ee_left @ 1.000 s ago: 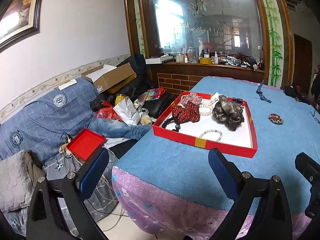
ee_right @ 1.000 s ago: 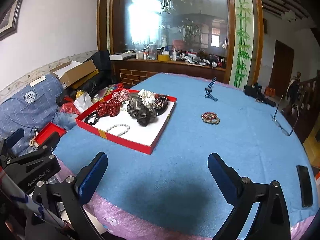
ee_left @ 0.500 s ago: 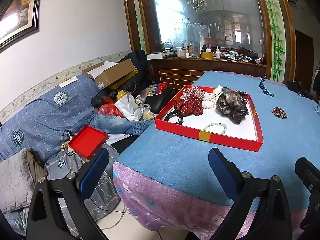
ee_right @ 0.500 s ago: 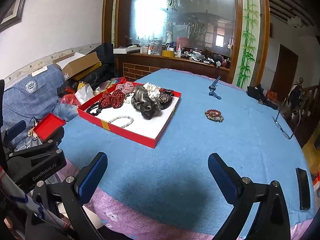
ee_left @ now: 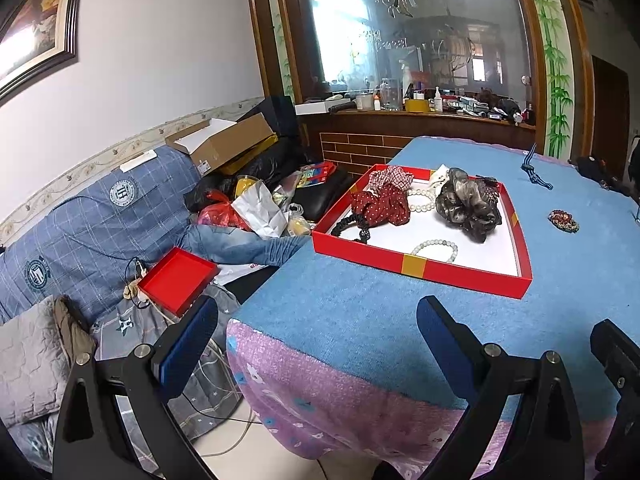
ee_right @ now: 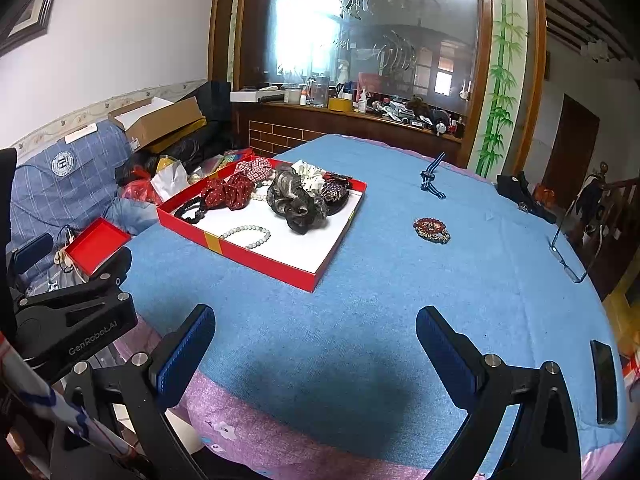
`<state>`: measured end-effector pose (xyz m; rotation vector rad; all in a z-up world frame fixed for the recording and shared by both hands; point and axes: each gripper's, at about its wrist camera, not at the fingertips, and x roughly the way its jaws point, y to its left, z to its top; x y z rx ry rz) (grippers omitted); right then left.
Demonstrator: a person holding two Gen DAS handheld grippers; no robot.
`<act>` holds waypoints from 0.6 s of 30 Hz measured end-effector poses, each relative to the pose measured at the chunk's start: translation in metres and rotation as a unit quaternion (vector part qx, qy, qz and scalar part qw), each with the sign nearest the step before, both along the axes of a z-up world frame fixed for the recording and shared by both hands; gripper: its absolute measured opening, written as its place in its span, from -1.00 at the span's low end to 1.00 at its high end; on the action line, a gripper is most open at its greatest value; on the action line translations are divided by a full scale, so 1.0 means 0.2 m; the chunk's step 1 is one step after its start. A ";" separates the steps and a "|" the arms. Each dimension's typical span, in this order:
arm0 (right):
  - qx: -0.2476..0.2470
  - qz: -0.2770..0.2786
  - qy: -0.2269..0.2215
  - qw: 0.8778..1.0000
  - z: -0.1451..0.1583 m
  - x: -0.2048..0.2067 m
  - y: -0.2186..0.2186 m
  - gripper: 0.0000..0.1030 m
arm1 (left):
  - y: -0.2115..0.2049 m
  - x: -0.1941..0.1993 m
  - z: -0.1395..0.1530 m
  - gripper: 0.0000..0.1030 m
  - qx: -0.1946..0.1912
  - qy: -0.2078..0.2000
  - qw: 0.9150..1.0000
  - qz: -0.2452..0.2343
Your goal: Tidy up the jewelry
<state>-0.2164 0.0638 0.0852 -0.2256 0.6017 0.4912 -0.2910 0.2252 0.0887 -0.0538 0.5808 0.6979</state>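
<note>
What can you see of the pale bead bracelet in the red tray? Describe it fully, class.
The pale bead bracelet is a closed loop of round, whitish-green beads that look like stone or glass. It lies flat on the white floor of the red tray, near the front wall with the gold band, apart from the scrunchies behind it. No gripper touches it.

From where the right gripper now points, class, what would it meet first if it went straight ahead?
Probably the blue tablecloth: the right gripper, open and empty, points over bare cloth between the red tray and the beaded bracelet. Depth is unclear.
</note>
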 end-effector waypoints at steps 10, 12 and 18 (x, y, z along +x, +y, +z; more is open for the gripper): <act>-0.003 0.000 0.004 1.000 -0.02 0.00 0.00 0.98 | 0.01 0.00 -0.01 0.93 -0.004 0.001 1.000 0.001; -0.003 0.000 0.005 1.000 -0.02 0.00 0.00 0.99 | 0.02 0.00 -0.01 0.93 -0.005 -0.001 1.000 0.001; -0.003 0.000 0.005 1.000 -0.02 0.00 0.00 0.99 | 0.01 0.00 -0.01 0.93 -0.004 0.001 1.000 0.002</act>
